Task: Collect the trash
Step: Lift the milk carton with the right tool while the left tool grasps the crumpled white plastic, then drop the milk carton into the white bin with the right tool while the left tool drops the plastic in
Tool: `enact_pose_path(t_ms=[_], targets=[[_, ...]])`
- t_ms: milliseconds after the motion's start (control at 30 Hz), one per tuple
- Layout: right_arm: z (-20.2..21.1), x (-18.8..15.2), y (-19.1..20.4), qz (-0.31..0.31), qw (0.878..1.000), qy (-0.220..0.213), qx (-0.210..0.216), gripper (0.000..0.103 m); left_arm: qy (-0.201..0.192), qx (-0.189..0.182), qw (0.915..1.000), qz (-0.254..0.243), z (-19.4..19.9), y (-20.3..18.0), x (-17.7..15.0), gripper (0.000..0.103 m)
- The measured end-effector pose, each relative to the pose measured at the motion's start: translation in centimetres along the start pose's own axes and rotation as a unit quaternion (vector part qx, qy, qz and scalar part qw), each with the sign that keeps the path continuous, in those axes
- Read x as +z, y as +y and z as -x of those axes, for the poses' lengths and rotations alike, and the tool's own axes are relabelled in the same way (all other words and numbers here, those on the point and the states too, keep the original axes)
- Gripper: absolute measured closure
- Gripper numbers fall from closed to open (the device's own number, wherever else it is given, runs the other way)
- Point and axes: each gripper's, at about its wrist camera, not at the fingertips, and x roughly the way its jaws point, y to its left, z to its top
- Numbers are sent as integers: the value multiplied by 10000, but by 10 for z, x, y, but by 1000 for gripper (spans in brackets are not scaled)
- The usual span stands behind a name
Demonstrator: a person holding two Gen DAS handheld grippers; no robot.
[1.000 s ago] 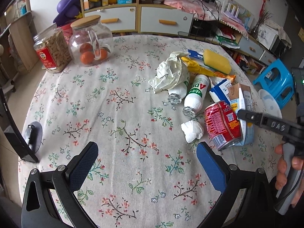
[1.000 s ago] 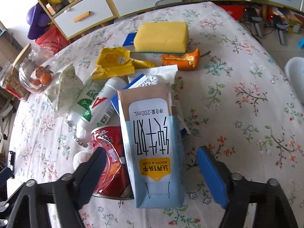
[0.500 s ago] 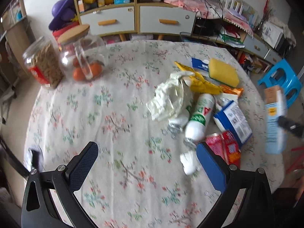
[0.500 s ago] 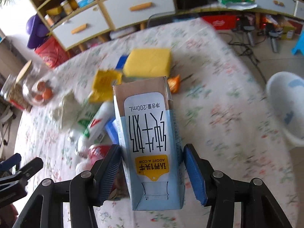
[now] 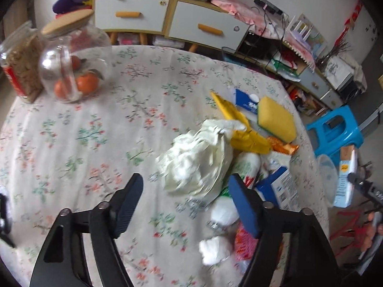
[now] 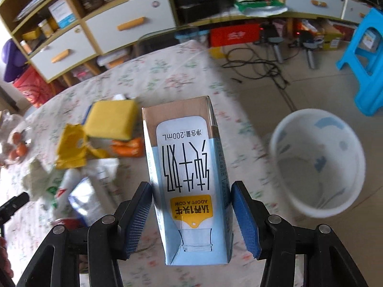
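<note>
Over bench edge: right gripper point(image 6: 191, 217) clamped on a pale blue milk carton point(image 6: 189, 179), blue fingers point(image 6: 140, 217) pressed flat on both its sides, carton held in the air, print upside down.
Bin: white plastic bin point(image 6: 318, 162) on the floor, right of carton, mouth facing the camera, near the bench rim.
Left gripper: point(image 5: 186, 203) jaws closing, nothing pinched; crumpled white paper wad point(image 5: 196, 160) just past the fingertips, not touched.
Bench: round, floral cloth point(image 5: 79, 129).
Trash pile: yellow wrapper point(image 5: 239, 129), yellow sponge point(image 5: 275, 119), orange wrapper point(image 5: 282, 147), white bottle with green and red print point(image 5: 246, 167), blue and white box point(image 5: 280, 186), red can point(image 5: 244, 241) partly behind right finger, small white tissue ball point(image 5: 215, 251); all crowded together, touching or overlapping.
Far left of bench: glass jar with oranges point(image 5: 74, 62), wooden lid; beside it a jar of brown snacks point(image 5: 21, 59).
Beyond: blue stool point(image 5: 335, 131) on the floor, drawer cabinet point(image 5: 167, 21) against the wall.
</note>
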Motion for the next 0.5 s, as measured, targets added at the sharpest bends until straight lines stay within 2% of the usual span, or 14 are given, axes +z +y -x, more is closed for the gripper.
enact_pose_path(t_ms=[33,100,133,267,500], targets=[[-2,1,-5,-26,10000,0,-26,43,13,-161,9999,37,-3,0,3,32],[-9,4,-23,-191,9998,23,-8,43,57,-461,9989,97,-8,-4,9,42],[-10,4,-28,-257,9997,53,6,43,75,-470,9988,86,-10,-6,12,45],[-15,12,-50,-501,9985,186,78,43,157,-360,9992,-80,-15,-18,17,64],[-5,23,-98,-1011,9949,46,-1,43,140,-82,9998,-119,-12,-26,19,74]])
